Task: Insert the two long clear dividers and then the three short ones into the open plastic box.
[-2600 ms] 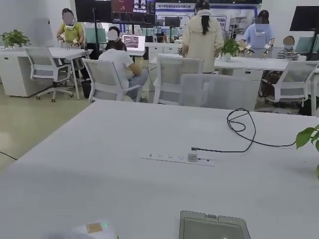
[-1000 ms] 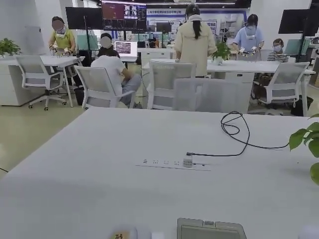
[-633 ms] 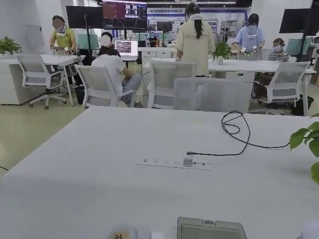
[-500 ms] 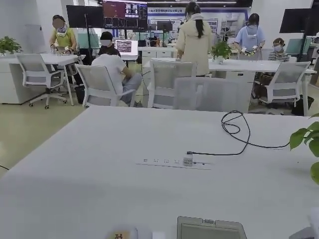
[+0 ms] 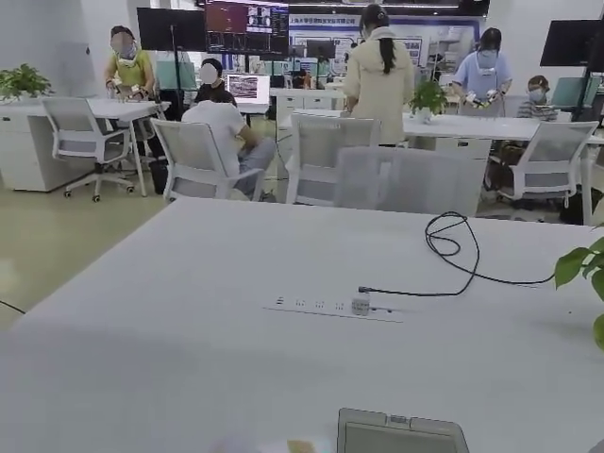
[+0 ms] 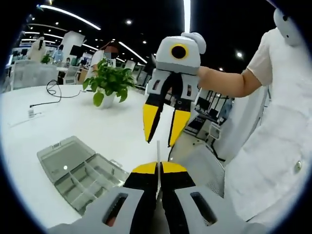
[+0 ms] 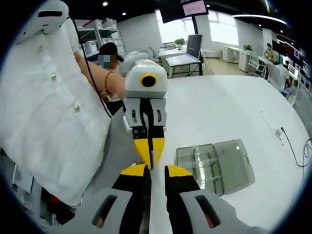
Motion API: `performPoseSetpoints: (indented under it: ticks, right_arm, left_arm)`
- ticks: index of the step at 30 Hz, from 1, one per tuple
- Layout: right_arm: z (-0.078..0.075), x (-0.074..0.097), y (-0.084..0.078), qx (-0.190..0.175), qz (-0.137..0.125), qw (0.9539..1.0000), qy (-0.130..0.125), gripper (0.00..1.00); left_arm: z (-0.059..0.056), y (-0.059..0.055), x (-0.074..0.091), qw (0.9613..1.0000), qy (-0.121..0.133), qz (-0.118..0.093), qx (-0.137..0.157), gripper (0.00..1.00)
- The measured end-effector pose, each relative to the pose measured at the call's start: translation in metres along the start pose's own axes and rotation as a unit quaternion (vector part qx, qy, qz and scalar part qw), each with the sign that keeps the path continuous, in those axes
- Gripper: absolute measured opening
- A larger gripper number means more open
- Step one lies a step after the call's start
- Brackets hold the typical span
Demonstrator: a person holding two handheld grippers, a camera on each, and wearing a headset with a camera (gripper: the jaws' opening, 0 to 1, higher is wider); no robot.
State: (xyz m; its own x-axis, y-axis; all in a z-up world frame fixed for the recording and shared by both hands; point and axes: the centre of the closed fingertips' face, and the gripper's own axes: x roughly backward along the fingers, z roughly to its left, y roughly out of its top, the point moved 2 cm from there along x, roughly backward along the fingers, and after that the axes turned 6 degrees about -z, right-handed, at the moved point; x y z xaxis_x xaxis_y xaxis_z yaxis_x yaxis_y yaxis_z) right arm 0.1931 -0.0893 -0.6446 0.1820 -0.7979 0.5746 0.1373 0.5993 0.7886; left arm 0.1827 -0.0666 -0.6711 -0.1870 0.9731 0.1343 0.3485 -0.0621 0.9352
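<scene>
1. Left hand-held gripper [image 6: 158, 168]: jaws closed on a thin clear divider [image 6: 157, 153], which stands edge-on out of the jaw tips.
2. Right hand-held gripper [image 7: 156, 171]: jaws apart, nothing held. It faces the left one tip to tip, near the divider's free end; contact cannot be told.
3. Open plastic box [image 6: 80, 173]: lies at the near edge of the white surface [image 6: 73, 117], lid laid flat on the far side, partitions visible in the tray.
4. Both hand-held grippers are near the person's body, apart from the box.

Legible text, numbers, brands: none recorded.
Blue banner [image 5: 326, 19], back wall, head view: white characters were too small to read.
Wall screen [image 5: 247, 14]: lettering was blurred.
Hanging screen [image 7: 194, 7], right gripper view: pink panel, marks were indistinct.
</scene>
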Motion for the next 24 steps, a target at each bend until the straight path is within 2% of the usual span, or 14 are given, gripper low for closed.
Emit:
performPoseSetpoints:
  ticks: [4,11,21,24]
  right_arm:
    - [0.004,-0.004,0.002,-0.008,-0.010,0.9998,0.017,0.13]
    - [0.010,-0.007,0.001,-0.010,-0.007,0.9991,0.040,0.07]
    - [0.012,-0.008,0.000,0.008,-0.006,0.9987,0.050,0.03]
    - [0.012,-0.009,-0.001,0.011,-0.005,0.9987,0.050,0.03]
  left_arm:
    - [-0.004,0.002,0.001,0.9999,-0.009,-0.010,-0.001,0.00]
    - [-0.006,0.003,0.003,0.9997,-0.013,-0.019,0.001,0.00]
    - [-0.008,0.002,0.003,0.9996,-0.016,-0.022,-0.007,0.00]
    - [-0.008,0.001,0.003,0.9995,-0.015,-0.021,-0.017,0.00]
